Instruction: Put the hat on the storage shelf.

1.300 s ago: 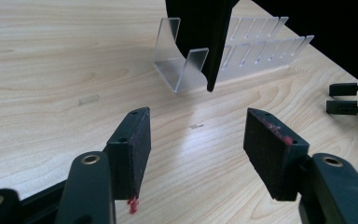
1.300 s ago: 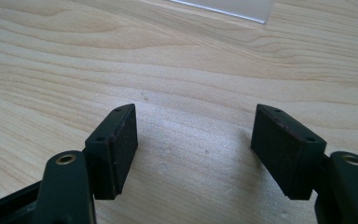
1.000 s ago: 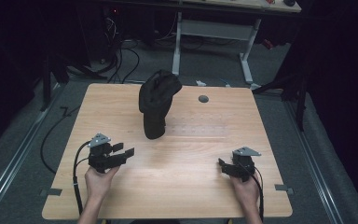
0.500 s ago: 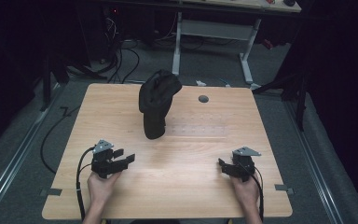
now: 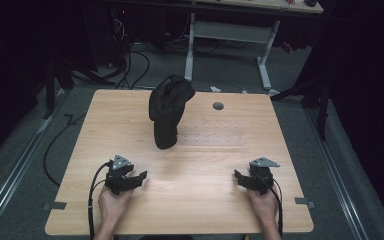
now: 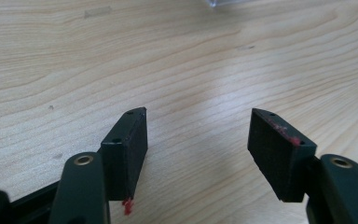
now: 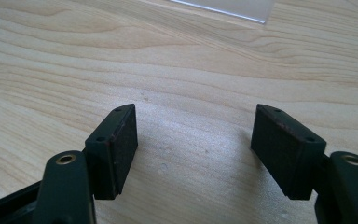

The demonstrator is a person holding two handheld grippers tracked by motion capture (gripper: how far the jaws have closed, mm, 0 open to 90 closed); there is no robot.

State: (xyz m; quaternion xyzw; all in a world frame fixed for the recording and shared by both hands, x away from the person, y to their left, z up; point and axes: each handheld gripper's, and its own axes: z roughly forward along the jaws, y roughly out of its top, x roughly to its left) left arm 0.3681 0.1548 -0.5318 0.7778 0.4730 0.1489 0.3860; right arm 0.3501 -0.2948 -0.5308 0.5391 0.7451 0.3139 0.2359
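Observation:
A black cap-like fabric object (image 5: 166,110) stands upright on the wooden table (image 5: 210,155), toward the back centre. My left gripper (image 5: 139,177) rests near the front left, held by a hand, pointing right. Its jaws are open over bare wood (image 6: 198,133), nothing between them. My right gripper (image 5: 238,176) sits near the front right, pointing left toward the middle. Its jaws are also spread wide over bare tabletop (image 7: 193,130), holding nothing.
A small round grey grommet (image 5: 218,106) is set in the table behind the black object. Black cables (image 5: 92,200) trail from each gripper off the front edge. Beyond the table stands a white-legged desk (image 5: 230,30) with cables on the dark floor.
My left gripper has drawn back toward the front edge of the table and a little right. The right gripper and the black object have stayed put.

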